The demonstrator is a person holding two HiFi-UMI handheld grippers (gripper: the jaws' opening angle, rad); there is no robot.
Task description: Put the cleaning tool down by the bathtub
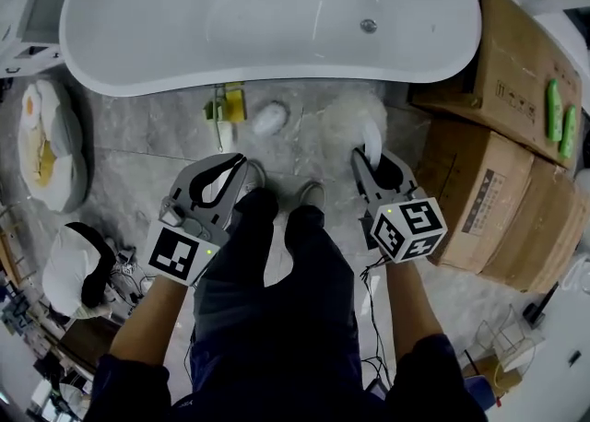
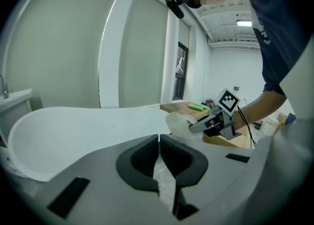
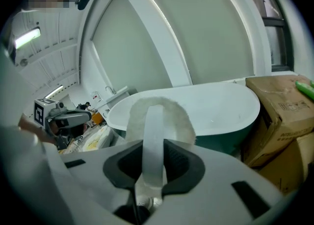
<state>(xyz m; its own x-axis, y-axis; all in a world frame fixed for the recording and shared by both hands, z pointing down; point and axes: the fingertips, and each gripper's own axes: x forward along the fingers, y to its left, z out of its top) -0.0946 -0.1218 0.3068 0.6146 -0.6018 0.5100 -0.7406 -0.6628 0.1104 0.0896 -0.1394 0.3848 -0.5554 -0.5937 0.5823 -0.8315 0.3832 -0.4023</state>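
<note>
The cleaning tool is a fluffy white pad with a flat white handle strap. My right gripper is shut on that strap and holds the pad above the grey floor, just in front of the white bathtub. In the right gripper view the pad fans out beyond the jaws with the tub behind it. My left gripper hovers to the left over the floor, shut, with nothing seen in it. The left gripper view shows its pads touching, and the right gripper with the pad further off.
Cardboard boxes stack at the right, with green items on top. A yellow-and-white object and a white lump lie on the floor by the tub. Egg-shaped cushions lie at the left. My legs and shoes stand between the grippers.
</note>
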